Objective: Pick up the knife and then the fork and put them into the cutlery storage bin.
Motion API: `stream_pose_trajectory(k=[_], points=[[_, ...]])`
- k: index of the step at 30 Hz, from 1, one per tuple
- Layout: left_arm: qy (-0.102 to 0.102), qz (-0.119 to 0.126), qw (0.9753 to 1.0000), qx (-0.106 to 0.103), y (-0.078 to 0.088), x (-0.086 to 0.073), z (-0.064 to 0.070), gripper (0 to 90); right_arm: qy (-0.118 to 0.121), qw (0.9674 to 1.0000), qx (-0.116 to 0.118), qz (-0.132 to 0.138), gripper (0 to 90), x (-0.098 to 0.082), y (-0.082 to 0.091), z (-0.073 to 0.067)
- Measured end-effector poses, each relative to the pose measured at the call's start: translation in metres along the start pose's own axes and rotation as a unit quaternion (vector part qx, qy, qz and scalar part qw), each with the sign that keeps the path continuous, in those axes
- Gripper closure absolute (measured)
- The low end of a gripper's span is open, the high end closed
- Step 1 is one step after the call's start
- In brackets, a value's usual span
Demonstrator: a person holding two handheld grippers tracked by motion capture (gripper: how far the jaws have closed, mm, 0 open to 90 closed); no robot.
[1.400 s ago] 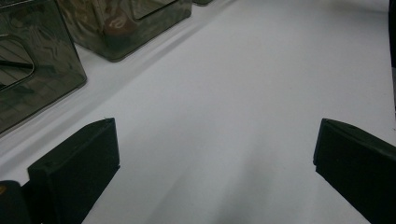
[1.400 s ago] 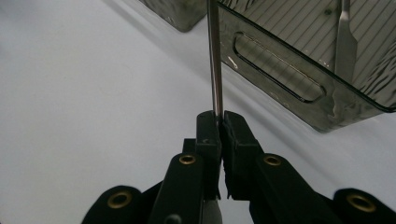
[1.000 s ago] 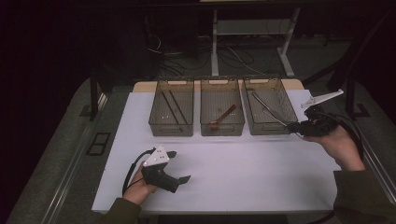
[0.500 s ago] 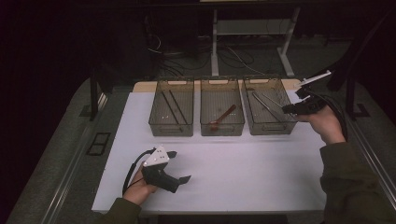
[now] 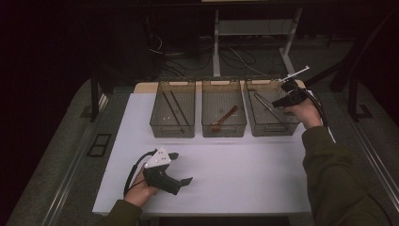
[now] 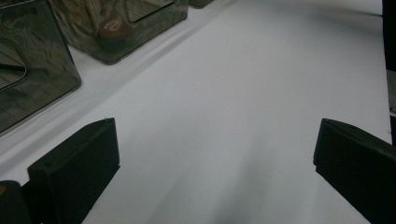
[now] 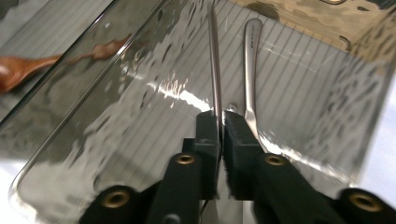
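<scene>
Three bins [image 5: 223,123]; two metal utensils [image 7: 250,74] in right bin [image 5: 270,126]. Right gripper [image 7: 219,122] over it, jaws just opening, thin utensil [image 7: 214,60] between. Left gripper [image 6: 210,154] resting, jaws wide, empty.

dark room, grey floor [image 5: 61,155], white table [image 5: 244,165]

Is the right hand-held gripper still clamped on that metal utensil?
Yes. The right hand-held gripper pinches a thin metal utensil over the right bin, though its jaws have just been easing open.

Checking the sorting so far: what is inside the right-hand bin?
In the right-hand bin a metal utensil lies on the ribbed floor. The right gripper holds a second thin metal piece above it. Both utensils' working ends are covered by the fingers.
</scene>
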State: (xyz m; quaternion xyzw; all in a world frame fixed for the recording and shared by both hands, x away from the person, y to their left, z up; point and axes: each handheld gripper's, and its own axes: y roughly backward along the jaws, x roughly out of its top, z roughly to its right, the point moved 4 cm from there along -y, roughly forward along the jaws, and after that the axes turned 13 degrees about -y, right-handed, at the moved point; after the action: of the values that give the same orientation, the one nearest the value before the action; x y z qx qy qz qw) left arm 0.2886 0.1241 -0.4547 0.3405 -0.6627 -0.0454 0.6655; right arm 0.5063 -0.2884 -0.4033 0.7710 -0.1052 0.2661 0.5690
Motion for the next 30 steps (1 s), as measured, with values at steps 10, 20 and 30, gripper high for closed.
stream_pose_trajectory(k=[10, 20, 30], points=[[0.005, -0.001, 1.0, 0.004, 0.0, 0.0, -0.001, 0.0, 0.001, 0.9993, 0.025, 0.027, 49.5, -0.006, -0.001, -0.004], [0.008, -0.004, 0.9999, 0.008, 0.001, -0.002, -0.002, 0.0, 0.002, 0.9944, 0.066, 0.082, 38.9, -0.023, 0.021, -0.006], [0.008, -0.005, 0.9999, 0.004, 0.003, -0.003, -0.002, 0.0, 0.013, 0.9877, 0.087, 0.13, 31.0, -0.054, 0.046, -0.02]])
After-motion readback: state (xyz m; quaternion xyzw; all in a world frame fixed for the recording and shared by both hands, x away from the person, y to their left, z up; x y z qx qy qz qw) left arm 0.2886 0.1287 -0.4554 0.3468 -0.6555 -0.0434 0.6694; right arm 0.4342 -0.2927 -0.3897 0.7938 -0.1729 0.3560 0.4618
